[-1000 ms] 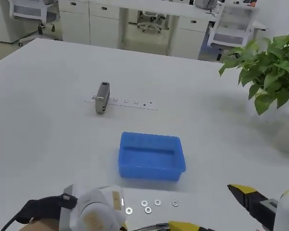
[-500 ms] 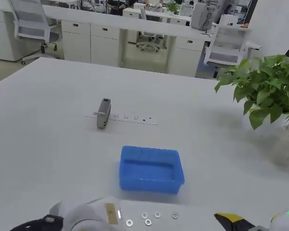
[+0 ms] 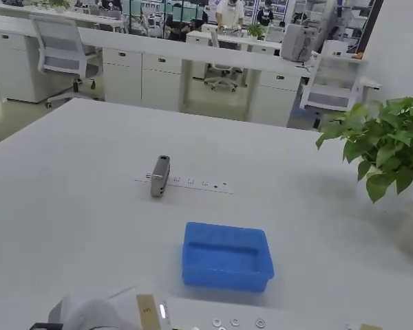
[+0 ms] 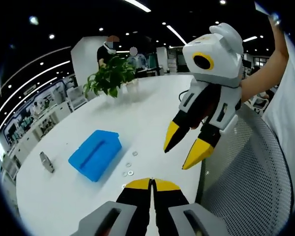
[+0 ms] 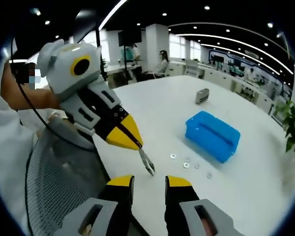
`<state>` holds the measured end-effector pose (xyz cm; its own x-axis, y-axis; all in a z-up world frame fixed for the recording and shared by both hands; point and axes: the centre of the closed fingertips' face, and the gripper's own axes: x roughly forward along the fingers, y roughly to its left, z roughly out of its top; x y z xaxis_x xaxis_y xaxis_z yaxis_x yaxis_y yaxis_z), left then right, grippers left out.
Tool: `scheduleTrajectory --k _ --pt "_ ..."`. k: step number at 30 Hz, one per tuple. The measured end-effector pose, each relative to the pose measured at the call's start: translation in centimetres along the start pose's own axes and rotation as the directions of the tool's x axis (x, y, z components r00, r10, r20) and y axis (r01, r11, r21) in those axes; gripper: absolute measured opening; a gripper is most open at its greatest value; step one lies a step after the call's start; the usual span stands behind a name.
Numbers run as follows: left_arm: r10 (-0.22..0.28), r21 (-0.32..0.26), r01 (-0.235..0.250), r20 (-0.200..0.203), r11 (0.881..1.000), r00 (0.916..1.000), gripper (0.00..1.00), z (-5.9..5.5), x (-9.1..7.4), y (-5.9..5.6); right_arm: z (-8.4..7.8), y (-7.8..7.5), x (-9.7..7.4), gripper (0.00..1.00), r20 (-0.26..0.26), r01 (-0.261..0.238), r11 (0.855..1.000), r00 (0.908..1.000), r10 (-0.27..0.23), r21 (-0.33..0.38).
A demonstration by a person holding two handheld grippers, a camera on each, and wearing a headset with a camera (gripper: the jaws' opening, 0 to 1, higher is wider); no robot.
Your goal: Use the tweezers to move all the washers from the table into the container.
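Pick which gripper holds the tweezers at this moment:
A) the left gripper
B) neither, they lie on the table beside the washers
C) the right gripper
A: in the right gripper view the left gripper is shut on the tweezers, whose thin tips poke out past its jaws, while the right gripper stands open with nothing between its jaws.

We see a broad white table (image 3: 76, 179) with a plain, smooth top. Towards its near side sits a blue rectangular plastic container (image 3: 227, 256), open side up. Just in front of it lie a few small silver metal washers (image 3: 260, 322), flat and apart from the container. Farther back a small grey metal block (image 3: 160, 176) rests at one end of a flush strip of sockets (image 3: 199, 183). On the right side stands a leafy green potted plant (image 3: 385, 144).
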<state>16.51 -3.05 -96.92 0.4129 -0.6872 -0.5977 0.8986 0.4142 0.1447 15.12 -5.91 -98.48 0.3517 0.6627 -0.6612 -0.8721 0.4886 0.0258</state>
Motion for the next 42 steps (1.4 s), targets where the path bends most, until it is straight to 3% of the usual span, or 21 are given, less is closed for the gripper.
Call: scheduleTrajectory --k 3,6,10,13,22,29,33,36,39,42 --pt "-0.021 0.038 0.022 -0.014 0.999 0.9997 0.00 0.0 -0.7 -0.3 0.1 0.5 1.3 0.21 -0.028 -0.045 0.995 0.9987 0.042 -0.087" --pt "-0.060 0.080 0.060 -0.006 0.995 0.9982 0.00 0.9 -1.7 -0.8 0.7 1.3 2.1 0.23 -0.050 -0.111 0.981 0.9933 0.104 -0.160" --pt "-0.120 0.106 0.120 -0.008 0.987 0.9928 0.00 2.2 -3.2 -1.7 2.2 2.2 2.1 0.22 -0.022 -0.156 0.966 0.9876 0.155 -0.207" --pt "-0.136 0.115 0.134 0.005 0.984 0.9907 0.00 3.1 -3.9 -1.9 2.5 3.0 2.1 0.20 -0.028 -0.194 0.953 0.9808 0.193 -0.233" --pt "-0.160 0.144 0.156 0.015 0.977 0.9870 0.00 4.4 -4.7 -2.3 3.4 3.7 2.2 0.09 -0.028 -0.201 0.913 0.9784 0.205 -0.356" --pt "-0.162 0.154 0.157 0.019 0.976 0.9866 0.00 4.7 -5.0 -2.2 3.7 3.5 2.2 0.05 -0.022 -0.185 0.908 0.9813 0.191 -0.375" --pt "-0.116 0.166 0.106 0.052 0.980 0.9919 0.00 4.6 -4.6 -1.8 3.5 3.2 2.3 0.03 -0.039 -0.176 0.906 0.9839 0.174 -0.386" --pt "-0.065 0.103 0.056 0.094 0.993 0.9935 0.02 4.6 -4.4 -1.3 3.7 2.8 2.4 0.03 -0.022 -0.169 0.919 0.9847 0.173 -0.357" --pt "0.020 -0.001 -0.020 0.161 1.000 0.9868 0.20 4.5 -4.4 -0.3 4.1 2.4 2.7 0.03 0.002 -0.158 0.937 0.9860 0.167 -0.311" --pt "0.139 -0.105 -0.120 0.197 0.987 0.9704 0.27 3.8 -4.9 1.3 4.5 1.8 3.2 0.03 0.024 -0.136 0.951 0.9887 0.148 -0.276"
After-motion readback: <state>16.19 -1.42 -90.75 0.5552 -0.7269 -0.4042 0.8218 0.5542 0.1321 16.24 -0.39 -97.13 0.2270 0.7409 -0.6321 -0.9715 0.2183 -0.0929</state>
